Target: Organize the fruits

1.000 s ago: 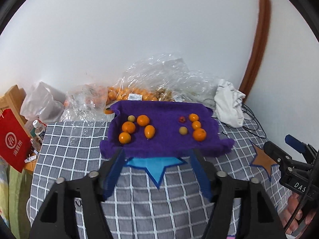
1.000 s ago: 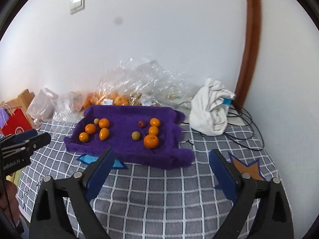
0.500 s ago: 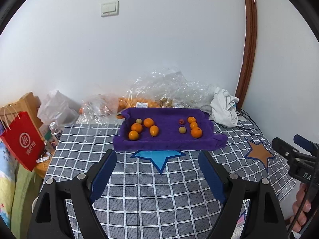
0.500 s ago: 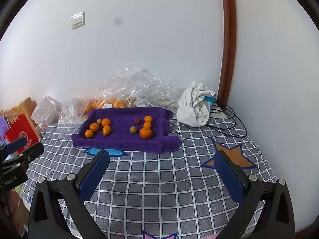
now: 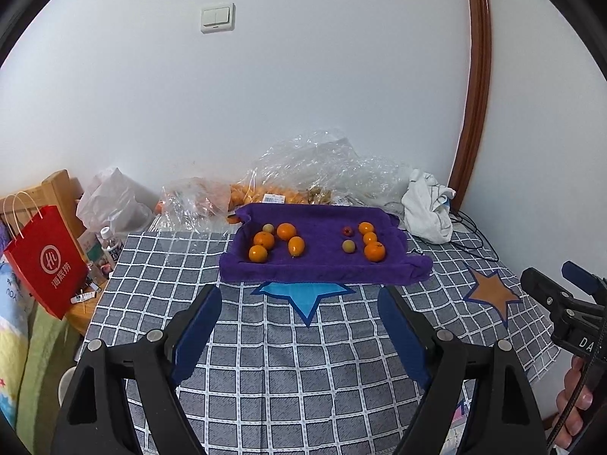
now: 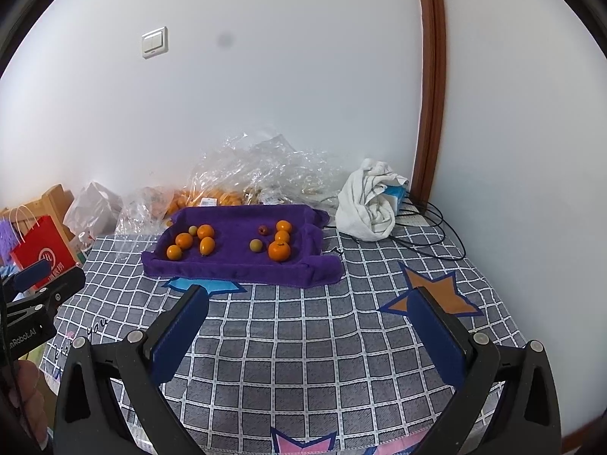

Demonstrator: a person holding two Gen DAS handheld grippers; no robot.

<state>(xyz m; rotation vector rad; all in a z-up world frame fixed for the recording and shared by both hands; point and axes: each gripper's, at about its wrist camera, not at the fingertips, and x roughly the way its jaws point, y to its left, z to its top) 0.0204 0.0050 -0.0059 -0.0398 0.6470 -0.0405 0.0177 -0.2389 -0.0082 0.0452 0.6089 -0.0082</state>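
A purple cloth tray (image 5: 322,265) (image 6: 227,265) lies on the checked tablecloth near the wall. It holds two groups of small fruit: several oranges with a pale green fruit on the left (image 5: 263,240) (image 6: 184,240), and oranges with a red fruit and a green one on the right (image 5: 373,252) (image 6: 279,251). My left gripper (image 5: 299,299) is open and empty, well back from the tray. My right gripper (image 6: 309,295) is open and empty, also well back. Each gripper shows at the edge of the other's view.
Clear plastic bags with more oranges (image 5: 265,193) (image 6: 212,197) lie behind the tray against the wall. A white crumpled cloth (image 5: 426,208) (image 6: 370,204) and black cables (image 6: 428,227) sit at the back right. A red paper bag (image 5: 43,261) stands off the table's left edge.
Both grippers have pulled back and up from the tray, so the tray looks smaller and more tablecloth shows. Both stay open and empty.
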